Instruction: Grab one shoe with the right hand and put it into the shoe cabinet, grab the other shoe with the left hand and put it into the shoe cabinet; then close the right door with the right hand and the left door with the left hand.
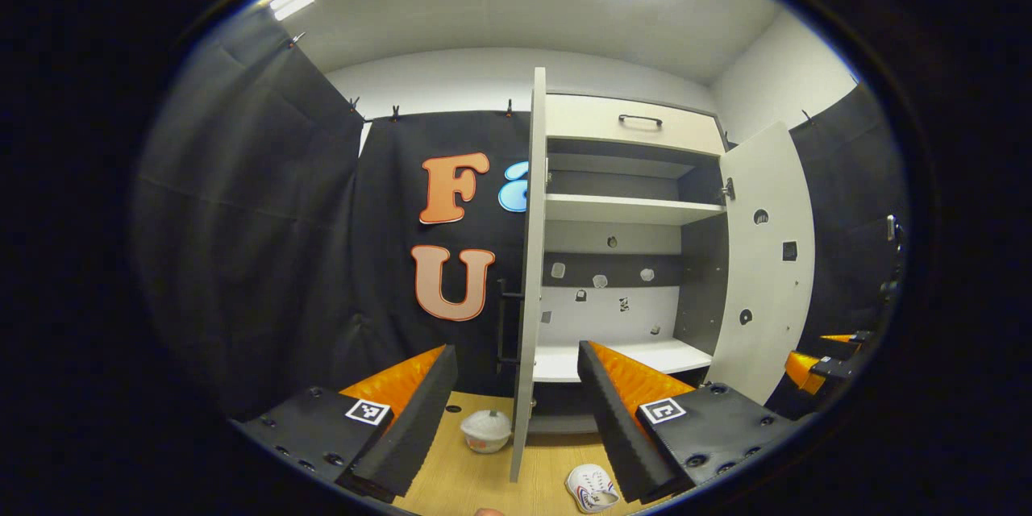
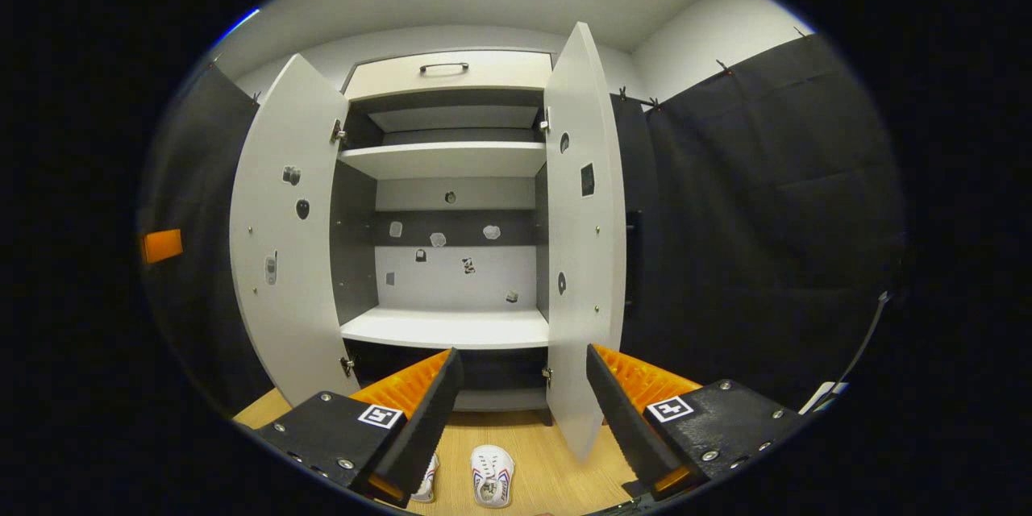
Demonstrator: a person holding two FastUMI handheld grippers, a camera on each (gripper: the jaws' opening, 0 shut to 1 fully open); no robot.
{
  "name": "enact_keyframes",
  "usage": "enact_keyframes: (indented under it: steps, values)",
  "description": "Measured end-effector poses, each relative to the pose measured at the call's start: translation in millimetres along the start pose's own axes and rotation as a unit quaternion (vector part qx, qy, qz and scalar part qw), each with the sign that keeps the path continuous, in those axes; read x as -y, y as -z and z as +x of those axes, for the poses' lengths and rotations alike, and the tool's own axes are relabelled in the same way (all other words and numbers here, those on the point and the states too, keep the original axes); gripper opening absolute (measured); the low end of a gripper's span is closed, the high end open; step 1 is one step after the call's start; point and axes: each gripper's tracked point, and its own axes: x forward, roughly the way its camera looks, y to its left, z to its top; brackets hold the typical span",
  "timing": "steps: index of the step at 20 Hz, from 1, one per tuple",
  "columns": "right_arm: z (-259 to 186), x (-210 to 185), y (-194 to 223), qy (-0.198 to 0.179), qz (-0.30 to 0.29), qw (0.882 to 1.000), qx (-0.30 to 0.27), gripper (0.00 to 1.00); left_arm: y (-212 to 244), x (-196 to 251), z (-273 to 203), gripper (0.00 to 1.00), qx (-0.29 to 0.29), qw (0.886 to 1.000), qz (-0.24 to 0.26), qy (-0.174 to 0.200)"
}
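Two white shoes stand on the wooden floor in front of the open shoe cabinet. In the right gripper view one shoe lies low between my fingers and the other shoe peeks out beside the left finger. In the left gripper view one shoe sits left of the left door's edge and the other shoe right of it. My left gripper is open and holds nothing. My right gripper is open too, well above the shoes. The right gripper also shows at the far right.
Both cabinet doors stand wide open: the left door and the right door. A bare white lower shelf and an upper shelf are inside, with a drawer on top. Black cloth walls surround the booth.
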Motion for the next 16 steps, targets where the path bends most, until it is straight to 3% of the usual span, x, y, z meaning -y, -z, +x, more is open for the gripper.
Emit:
enact_keyframes:
  steps: [5, 8, 16]
  values:
    - [24.3, -17.2, 95.5, -0.003, -0.045, 0.998, -0.046, 0.94, 4.7, 0.1, 0.7, 0.96, -0.006, 1.000, -0.001, 0.000]
    - [37.4, -27.0, 160.9, -0.013, -0.037, 0.995, -0.092, 0.94, 8.4, -4.8, 0.6, 0.98, -0.012, 1.000, 0.004, -0.006]
    - [52.5, -24.1, 324.0, -0.008, -0.011, 0.969, -0.246, 0.94, 13.5, -31.4, -6.5, 0.97, -0.023, 0.999, 0.023, -0.041]
